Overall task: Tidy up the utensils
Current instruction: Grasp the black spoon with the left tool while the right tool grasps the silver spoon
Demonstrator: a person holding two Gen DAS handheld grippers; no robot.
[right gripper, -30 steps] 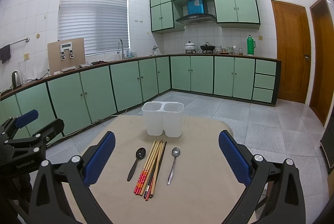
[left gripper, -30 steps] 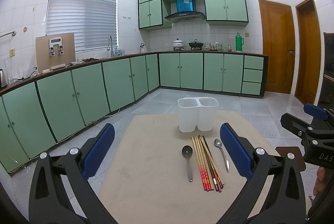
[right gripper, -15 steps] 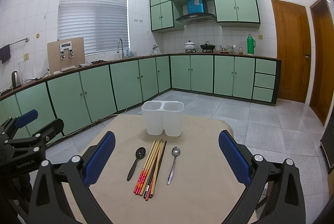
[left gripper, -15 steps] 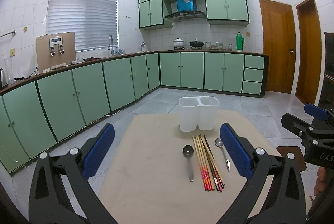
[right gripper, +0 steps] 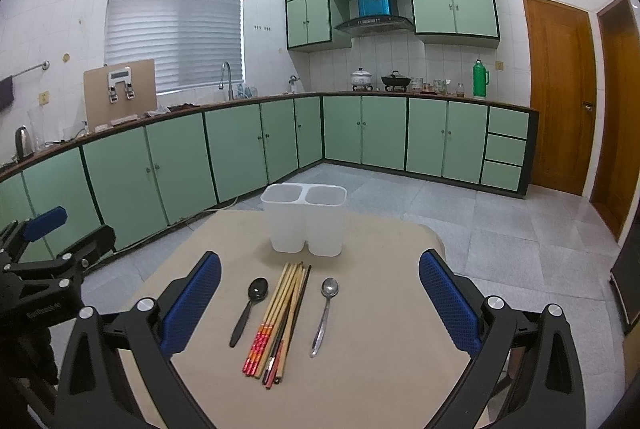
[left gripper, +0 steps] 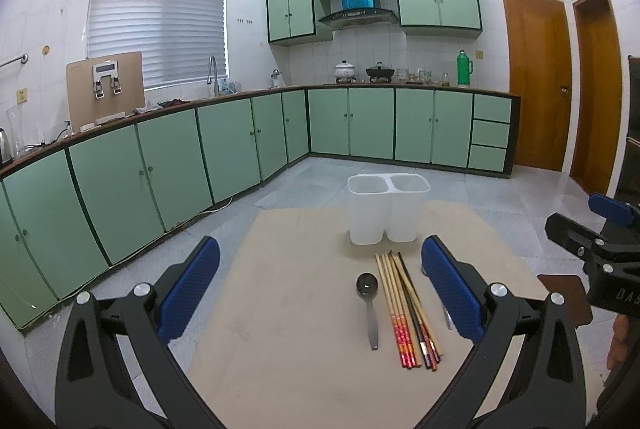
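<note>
Nearest to me, both tools hang above the near edge of the beige surface [right gripper: 392,369] with nothing between their blue pads: the left hand-held gripper [left gripper: 320,289] is spread wide, and the right hand-held gripper [right gripper: 320,297] is spread just as wide.

Beyond them the utensils lie side by side, handles toward me. A black spoon [right gripper: 249,309] lies on the left, bowl up and glossy. Just beside it is a bundle of chopsticks [right gripper: 282,317] — pale wooden ones with red and orange patterned ends, and a darker pair lying among them, the whole bundle fanned slightly at the near end. On the right a silver metal spoon [right gripper: 325,313] lies apart from the bundle; in the left wrist view the gripper's right pad hides most of it.

Farther back stands a white translucent holder [right gripper: 305,225] with two compartments joined side by side — both upright, and as far as I can see, with nothing inside.

Behind the surface run the green cabinets [right gripper: 240,153].
</note>
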